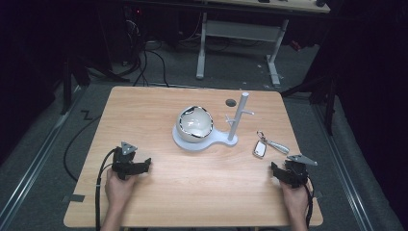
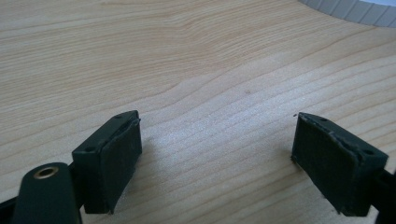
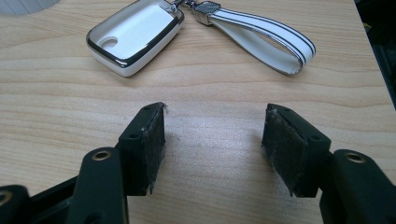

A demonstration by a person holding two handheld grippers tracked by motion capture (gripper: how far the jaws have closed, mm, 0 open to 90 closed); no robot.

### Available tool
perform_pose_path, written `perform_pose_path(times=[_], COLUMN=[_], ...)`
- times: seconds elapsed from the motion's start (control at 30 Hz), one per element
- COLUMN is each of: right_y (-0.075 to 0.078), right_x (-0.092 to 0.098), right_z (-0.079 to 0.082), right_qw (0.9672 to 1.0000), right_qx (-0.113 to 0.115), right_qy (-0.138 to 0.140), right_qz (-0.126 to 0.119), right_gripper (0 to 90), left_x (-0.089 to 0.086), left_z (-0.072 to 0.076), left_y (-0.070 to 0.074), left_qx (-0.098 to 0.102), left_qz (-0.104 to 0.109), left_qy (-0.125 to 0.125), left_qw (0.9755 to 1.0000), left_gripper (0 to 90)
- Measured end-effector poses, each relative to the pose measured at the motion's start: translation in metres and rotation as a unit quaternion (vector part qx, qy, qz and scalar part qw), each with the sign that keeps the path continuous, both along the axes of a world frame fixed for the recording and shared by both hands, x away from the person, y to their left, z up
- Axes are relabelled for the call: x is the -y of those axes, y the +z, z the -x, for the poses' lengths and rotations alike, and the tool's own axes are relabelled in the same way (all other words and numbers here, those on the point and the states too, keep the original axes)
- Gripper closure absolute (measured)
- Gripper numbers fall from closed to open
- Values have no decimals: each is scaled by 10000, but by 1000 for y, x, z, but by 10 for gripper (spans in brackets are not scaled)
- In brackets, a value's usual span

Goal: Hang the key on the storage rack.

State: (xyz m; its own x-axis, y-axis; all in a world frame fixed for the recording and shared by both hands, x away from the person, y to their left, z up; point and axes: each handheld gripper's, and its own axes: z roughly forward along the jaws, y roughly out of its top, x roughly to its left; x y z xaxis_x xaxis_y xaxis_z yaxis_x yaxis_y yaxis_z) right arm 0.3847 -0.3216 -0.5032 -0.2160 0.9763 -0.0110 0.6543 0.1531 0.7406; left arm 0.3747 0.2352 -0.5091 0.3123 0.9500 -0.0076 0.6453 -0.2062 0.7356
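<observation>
A white car key fob [image 3: 134, 36] with a silver rim lies flat on the wooden table, with a white strap loop [image 3: 264, 38] clipped to its end. In the high view the key fob [image 1: 260, 148] and its strap [image 1: 276, 144] lie just ahead of my right gripper [image 1: 279, 169]. My right gripper [image 3: 212, 147] stands open a short way before the fob, with bare wood between its pads. Near the table's front left, my left gripper [image 1: 142, 165] rests low over the wood. In its own view my left gripper [image 2: 217, 161] is open and holds nothing.
A white bowl with a dark rim [image 1: 194, 123] sits on the round base [image 1: 190, 143] of a white stand, whose post [image 1: 238, 118] carries short pegs. A small dark hole [image 1: 231, 102] marks the table's far side. Table edges [image 1: 192, 225] lie close behind both hands.
</observation>
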Motion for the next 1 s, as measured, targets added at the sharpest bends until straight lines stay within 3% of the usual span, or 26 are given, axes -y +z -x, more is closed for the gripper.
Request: perform_pose_path(times=[0.63, 0.83, 1.0], right_y=[0, 13, 21], right_x=[0, -6, -10], right_z=[2, 5, 2], right_qw=[10000, 9997, 9995], right_qx=[34, 215, 218], right_qy=[2, 60, 98], right_qz=[6, -82, -229], right_gripper=[462, 457, 462], left_x=[0, 0, 1], left_z=[0, 0, 0], left_y=[0, 0, 0], left_qx=[17, 13, 11], left_qz=[-7, -4, -11], left_qy=[60, 79, 85], left_qw=[10000, 10000, 10000], left_gripper=[183, 182, 181])
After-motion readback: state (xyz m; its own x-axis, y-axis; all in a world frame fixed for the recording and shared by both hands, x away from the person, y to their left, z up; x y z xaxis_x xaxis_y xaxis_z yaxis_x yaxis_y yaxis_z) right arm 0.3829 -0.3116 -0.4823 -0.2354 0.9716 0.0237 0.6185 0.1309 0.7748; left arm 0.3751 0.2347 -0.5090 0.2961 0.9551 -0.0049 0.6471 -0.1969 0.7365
